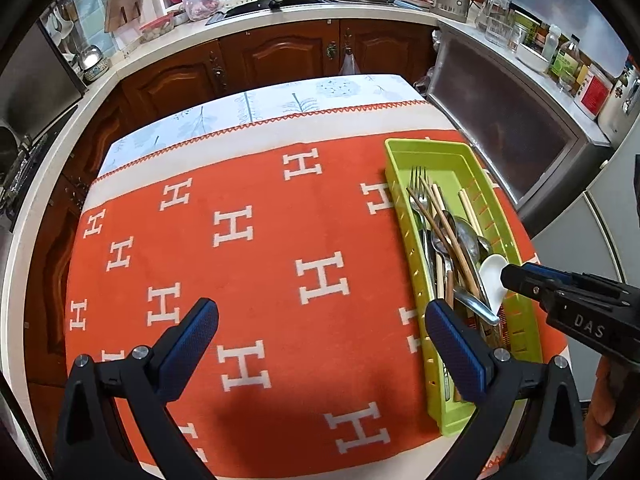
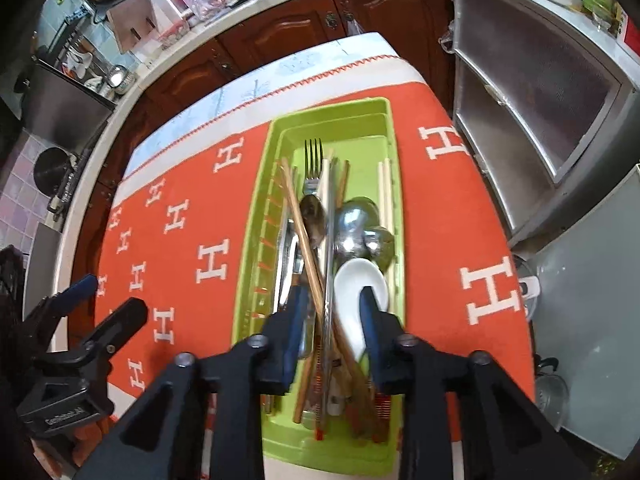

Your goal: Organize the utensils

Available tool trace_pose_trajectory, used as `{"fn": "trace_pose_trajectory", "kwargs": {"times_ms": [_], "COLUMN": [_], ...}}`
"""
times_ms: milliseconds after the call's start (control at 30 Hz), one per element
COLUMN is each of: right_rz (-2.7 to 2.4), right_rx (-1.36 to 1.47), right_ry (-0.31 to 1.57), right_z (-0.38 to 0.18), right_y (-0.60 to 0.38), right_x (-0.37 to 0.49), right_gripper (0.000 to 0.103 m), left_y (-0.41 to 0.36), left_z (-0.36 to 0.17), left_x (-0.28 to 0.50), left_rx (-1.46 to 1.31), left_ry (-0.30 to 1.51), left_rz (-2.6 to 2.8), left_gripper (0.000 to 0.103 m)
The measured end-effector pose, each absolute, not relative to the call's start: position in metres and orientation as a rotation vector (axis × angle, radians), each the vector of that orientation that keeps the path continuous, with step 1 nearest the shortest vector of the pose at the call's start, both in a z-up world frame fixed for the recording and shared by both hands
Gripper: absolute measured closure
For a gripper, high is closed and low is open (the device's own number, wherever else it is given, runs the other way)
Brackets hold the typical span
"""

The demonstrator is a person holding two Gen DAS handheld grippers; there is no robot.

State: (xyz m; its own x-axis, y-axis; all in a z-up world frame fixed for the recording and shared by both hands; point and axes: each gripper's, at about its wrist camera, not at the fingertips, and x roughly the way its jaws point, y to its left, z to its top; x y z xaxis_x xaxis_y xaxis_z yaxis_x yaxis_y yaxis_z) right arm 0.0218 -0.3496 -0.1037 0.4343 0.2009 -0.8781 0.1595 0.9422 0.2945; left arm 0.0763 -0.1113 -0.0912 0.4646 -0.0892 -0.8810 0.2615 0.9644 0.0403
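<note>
A lime green utensil tray (image 1: pixel 424 148) (image 2: pixel 276 128) lies on the right side of an orange cloth with white H marks (image 1: pixel 256 240). It holds a fork (image 2: pixel 313 160), metal spoons (image 2: pixel 354 220), wooden chopsticks (image 2: pixel 300 220) and a white ceramic spoon (image 2: pixel 356 280) (image 1: pixel 492 272), all piled together. My right gripper (image 2: pixel 334 300) is open, low over the near end of the tray, its fingers either side of the chopsticks and the white spoon. It shows from the side in the left wrist view (image 1: pixel 516 276). My left gripper (image 1: pixel 320 320) is wide open and empty above the cloth, left of the tray.
The table (image 1: pixel 280 100) has a pale patterned cloth under the orange one. Wooden kitchen cabinets (image 1: pixel 280 52) and a cluttered counter (image 1: pixel 280 8) stand beyond. A metal cabinet (image 1: pixel 520 128) stands close on the right of the table.
</note>
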Motion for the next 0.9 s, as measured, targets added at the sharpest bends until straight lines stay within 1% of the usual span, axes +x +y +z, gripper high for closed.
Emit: {"fn": "trace_pose_trajectory", "kwargs": {"times_ms": [233, 267, 333, 600, 733, 900], "right_rz": [0.036, 0.035, 0.040, 0.063, 0.089, 0.141], "right_rx": [0.342, 0.338, 0.335, 0.316, 0.272, 0.228], "right_ry": [1.092, 1.088, 1.078, 1.018, 0.962, 0.908], "right_z": [-0.093, -0.091, -0.088, -0.063, -0.040, -0.012], "right_y": [-0.325, -0.321, -0.315, -0.276, -0.250, -0.215], "right_x": [0.014, 0.012, 0.008, -0.016, -0.030, -0.049], "right_gripper": [0.073, 0.072, 0.067, 0.064, 0.053, 0.049], "left_y": [-0.103, -0.101, -0.096, -0.068, -0.045, -0.017], "left_z": [-0.086, -0.085, -0.082, -0.062, -0.049, -0.034], "left_x": [0.072, 0.070, 0.067, 0.047, 0.035, 0.018], "left_rx": [0.177, 0.177, 0.174, 0.167, 0.147, 0.104], "left_ry": [1.047, 1.044, 1.037, 0.979, 0.946, 0.909], "left_rz": [-0.201, -0.199, -0.197, -0.157, -0.124, -0.074], "left_gripper": [0.001, 0.001, 0.001, 0.001, 0.001, 0.001]}}
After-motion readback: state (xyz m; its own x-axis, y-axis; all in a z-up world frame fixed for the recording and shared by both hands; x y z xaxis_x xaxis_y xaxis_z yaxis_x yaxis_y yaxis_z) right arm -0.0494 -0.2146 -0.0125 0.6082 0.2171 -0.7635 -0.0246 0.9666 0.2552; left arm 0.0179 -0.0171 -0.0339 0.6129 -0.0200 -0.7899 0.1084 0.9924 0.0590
